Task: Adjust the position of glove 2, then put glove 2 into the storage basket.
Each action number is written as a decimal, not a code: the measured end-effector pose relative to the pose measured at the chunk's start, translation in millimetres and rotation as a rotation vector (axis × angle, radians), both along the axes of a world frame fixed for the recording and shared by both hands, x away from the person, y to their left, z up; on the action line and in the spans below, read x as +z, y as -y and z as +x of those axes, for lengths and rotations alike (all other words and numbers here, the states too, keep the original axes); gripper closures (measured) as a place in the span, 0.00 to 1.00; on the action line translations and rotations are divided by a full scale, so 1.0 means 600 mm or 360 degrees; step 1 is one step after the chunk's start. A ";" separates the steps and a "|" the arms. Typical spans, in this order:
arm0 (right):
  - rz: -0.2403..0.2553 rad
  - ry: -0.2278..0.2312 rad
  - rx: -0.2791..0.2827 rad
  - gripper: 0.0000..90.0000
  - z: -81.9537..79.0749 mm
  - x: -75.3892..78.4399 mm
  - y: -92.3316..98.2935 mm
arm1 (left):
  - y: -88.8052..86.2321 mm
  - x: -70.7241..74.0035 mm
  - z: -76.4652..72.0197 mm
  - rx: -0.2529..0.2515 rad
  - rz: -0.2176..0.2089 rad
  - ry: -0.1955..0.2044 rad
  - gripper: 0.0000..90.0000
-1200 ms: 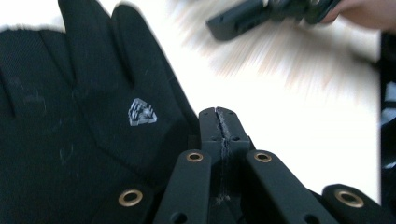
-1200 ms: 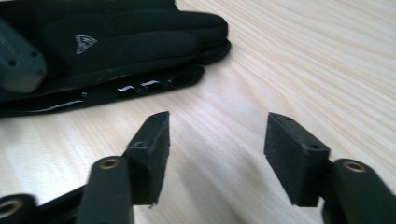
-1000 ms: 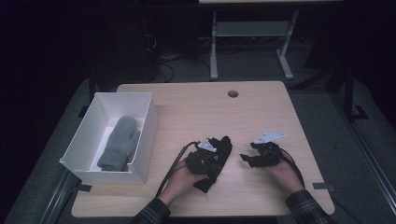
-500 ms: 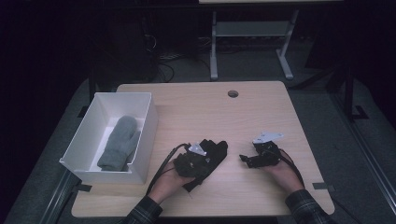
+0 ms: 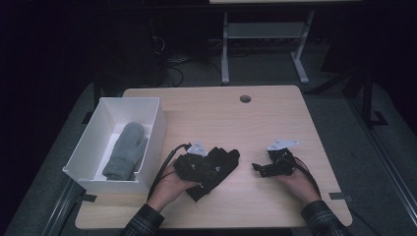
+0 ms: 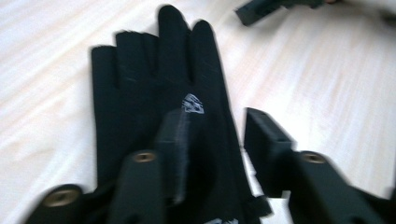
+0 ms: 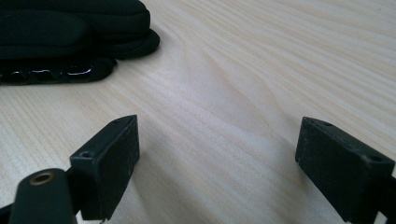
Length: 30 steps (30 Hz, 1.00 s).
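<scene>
The black glove (image 5: 216, 167) lies flat on the table (image 5: 211, 108) near the person's edge, a little left of the middle, and is partly covered by the left gripper (image 5: 195, 164). Its cuff is turned toward the near edge and its fingers are spread away from the person and slightly rightward. The long axis therefore runs on a diagonal from near left to far right. In the left gripper view the glove (image 6: 154, 93) is seen lengthwise, fingers pointing straight ahead along the line of the tool, with a small white mark on its back.

The jaws of the left gripper (image 6: 217, 144) have just been opening and now stand apart. One is above the back of the glove and the other above bare wood, so the glove's edge passes between them without being pinched. It is judged that the glove has been let go here so that it rests laid out flat.

To the right, apart from the glove, the right gripper (image 5: 260, 169) is held low with its tips aimed at the glove's fingers. Its jaws have just been opening too, and in the right gripper view they (image 7: 217, 149) are spread wide over bare table, nothing between them, the glove's fingertips (image 7: 74, 28) lying ahead. This placing is read as readiness to help.

Farther left, a white box (image 5: 152, 123) stands on the table's edge with a grey mitten (image 5: 125, 150) laid inside, its tip pointing away. Beyond, a round hole (image 5: 245, 98) is seen near the far edge.
</scene>
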State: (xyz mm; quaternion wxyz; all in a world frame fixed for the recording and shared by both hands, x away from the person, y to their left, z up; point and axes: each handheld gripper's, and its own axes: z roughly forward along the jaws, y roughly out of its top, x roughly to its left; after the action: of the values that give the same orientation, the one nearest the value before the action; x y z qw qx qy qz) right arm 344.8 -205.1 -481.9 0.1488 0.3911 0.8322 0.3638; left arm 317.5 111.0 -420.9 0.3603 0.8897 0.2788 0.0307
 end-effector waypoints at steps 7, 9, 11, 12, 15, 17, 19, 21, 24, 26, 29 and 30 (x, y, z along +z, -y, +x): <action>0.0001 0.0000 -0.0002 0.15 0.000 0.000 0.000 | 0.005 -0.013 0.023 0.0053 0.0053 0.0043 0.31; 0.0001 0.0002 -0.0002 0.15 0.000 0.000 0.000 | 0.008 -0.019 0.030 0.0066 0.0075 0.0066 0.26; 0.0002 0.0000 -0.0003 0.15 0.000 0.000 0.000 | 0.011 -0.025 0.035 0.0087 0.0090 0.0077 0.22; 0.0002 0.0000 -0.0002 0.15 0.000 0.000 0.000 | 0.011 -0.027 0.038 0.0093 0.0099 0.0088 0.20; 0.0002 0.0001 -0.0002 0.15 0.000 0.000 0.000 | 0.015 -0.035 0.042 0.0111 0.0131 0.0100 0.18; 0.0002 0.0000 -0.0002 0.15 0.000 0.000 0.000 | 0.018 -0.042 0.044 0.0113 0.0158 0.0102 0.18; 0.0002 -0.0001 -0.0003 0.15 0.000 0.000 0.000 | 0.021 -0.050 0.045 0.0106 0.0183 0.0085 0.18; 0.0002 0.0000 -0.0003 0.15 0.000 0.000 0.000 | 0.023 -0.056 0.045 0.0098 0.0196 0.0075 0.18; 0.0002 0.0001 -0.0002 0.15 0.000 0.000 0.000 | 0.024 -0.060 0.045 0.0093 0.0206 0.0066 0.19; 0.0001 0.0004 0.0001 0.15 0.000 0.000 0.000 | 0.024 -0.062 0.044 0.0091 0.0198 0.0052 0.22; 0.0001 0.0003 0.0003 0.15 0.000 0.000 0.000 | 0.024 -0.062 0.043 0.0069 0.0217 0.0055 0.26; 0.0000 0.0004 0.0003 0.15 0.000 0.000 0.000 | 0.025 -0.062 0.043 0.0064 0.0220 0.0055 0.27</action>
State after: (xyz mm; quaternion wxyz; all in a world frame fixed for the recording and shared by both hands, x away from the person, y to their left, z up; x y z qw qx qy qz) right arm 345.1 -205.0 -482.0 0.1495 0.3898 0.8324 0.3645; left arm 343.1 96.0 -457.9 0.3021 0.9059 0.2877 0.0724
